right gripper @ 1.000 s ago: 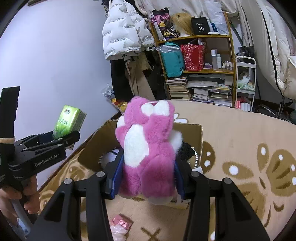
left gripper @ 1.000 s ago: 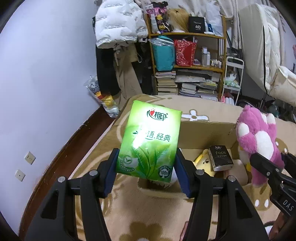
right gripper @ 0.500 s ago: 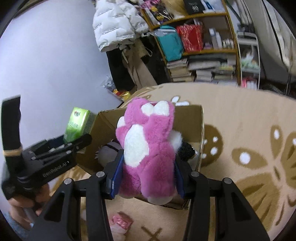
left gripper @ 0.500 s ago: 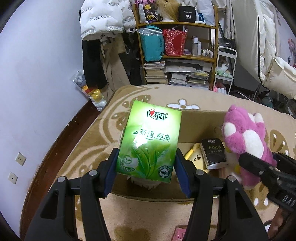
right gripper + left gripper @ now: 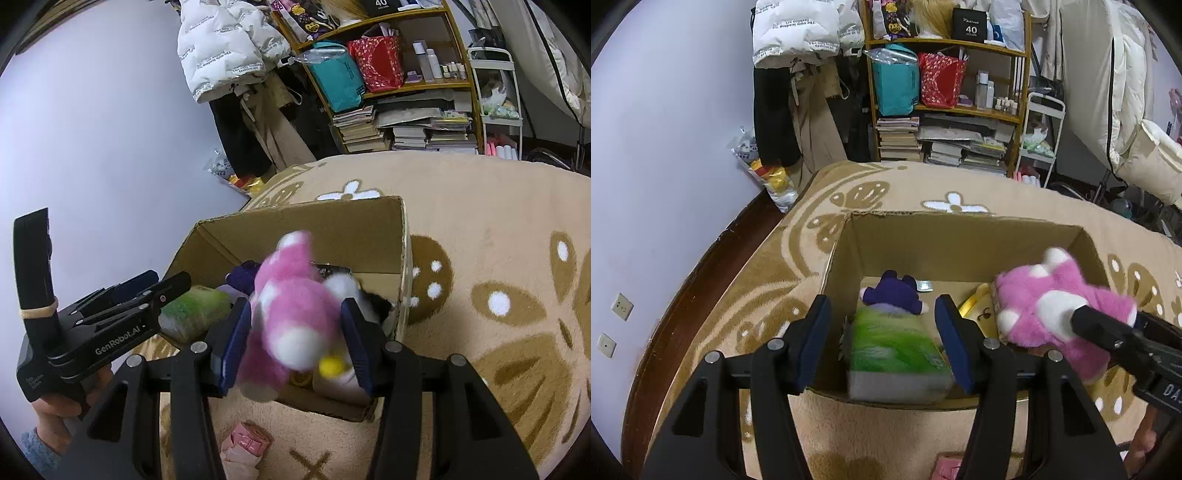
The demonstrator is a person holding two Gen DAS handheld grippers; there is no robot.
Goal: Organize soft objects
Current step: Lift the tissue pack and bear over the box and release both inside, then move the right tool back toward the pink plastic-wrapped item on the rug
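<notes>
A green tissue pack [image 5: 894,347] shows as a blur between the jaws of my left gripper [image 5: 882,306], over the near side of the open cardboard box [image 5: 960,218]. The jaws are opening, with a gap between the left pad [image 5: 816,339] and the pack. The pink and white plush toy [image 5: 291,314] is blurred and tipped forward between the opening jaws of my right gripper [image 5: 295,306], above the box [image 5: 295,229]. From the left wrist, the plush [image 5: 1060,306] hangs at the box's right side. The right wrist camera shows the tissue pack [image 5: 195,308] by my left gripper [image 5: 162,291].
In the box lie a purple plush [image 5: 892,295], a yellow item [image 5: 975,306] and a black and white thing [image 5: 369,295]. A pink packet [image 5: 245,441] lies on the patterned carpet [image 5: 498,258] before the box. A bookshelf [image 5: 945,103] and hanging coats stand behind. A hand [image 5: 55,406] holds the left gripper.
Both grippers sank toward the box and their jaws widened. The tissue pack and the pink plush, held upright before, have slipped down and blur over the box.
</notes>
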